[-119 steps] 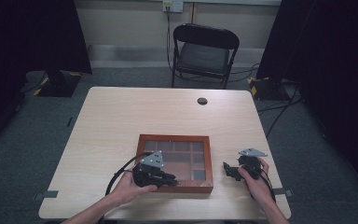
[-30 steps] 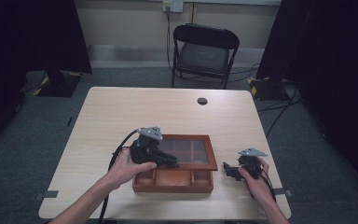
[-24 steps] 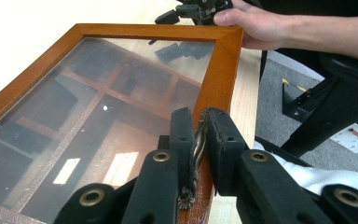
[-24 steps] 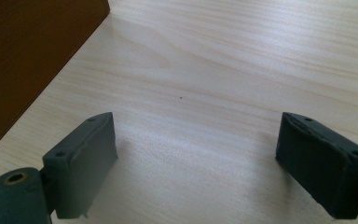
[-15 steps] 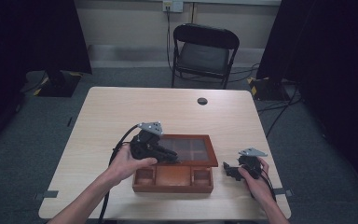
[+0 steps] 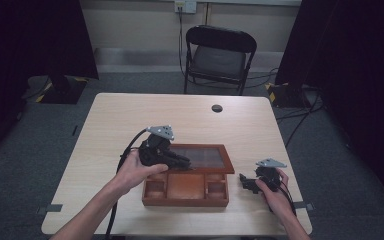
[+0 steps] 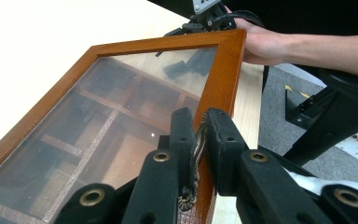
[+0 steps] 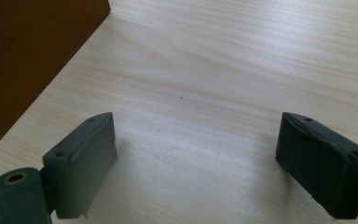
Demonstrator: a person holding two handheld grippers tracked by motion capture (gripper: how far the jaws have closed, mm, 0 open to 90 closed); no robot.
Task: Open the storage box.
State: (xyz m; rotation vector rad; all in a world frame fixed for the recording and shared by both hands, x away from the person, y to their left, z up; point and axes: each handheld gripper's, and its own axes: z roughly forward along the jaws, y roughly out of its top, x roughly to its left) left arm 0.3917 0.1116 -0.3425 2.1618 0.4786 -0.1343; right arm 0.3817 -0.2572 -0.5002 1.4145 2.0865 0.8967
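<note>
While the glass lid [image 6: 200, 156] is raised above one wooden box [image 6: 186, 190] at the table's [image 6: 105, 120] near edge, its brass clasp [image 7: 192, 172] is pinched by the left gripper [image 7: 196, 135]. Right of the box, the right gripper [image 8: 196, 158] is rested, jaws wide apart, nothing held. Three front compartments are counted.

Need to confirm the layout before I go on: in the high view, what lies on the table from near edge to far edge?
Open wooden box with three compartments showing → its raised glass lid, held by the left gripper → small black disc.
</note>
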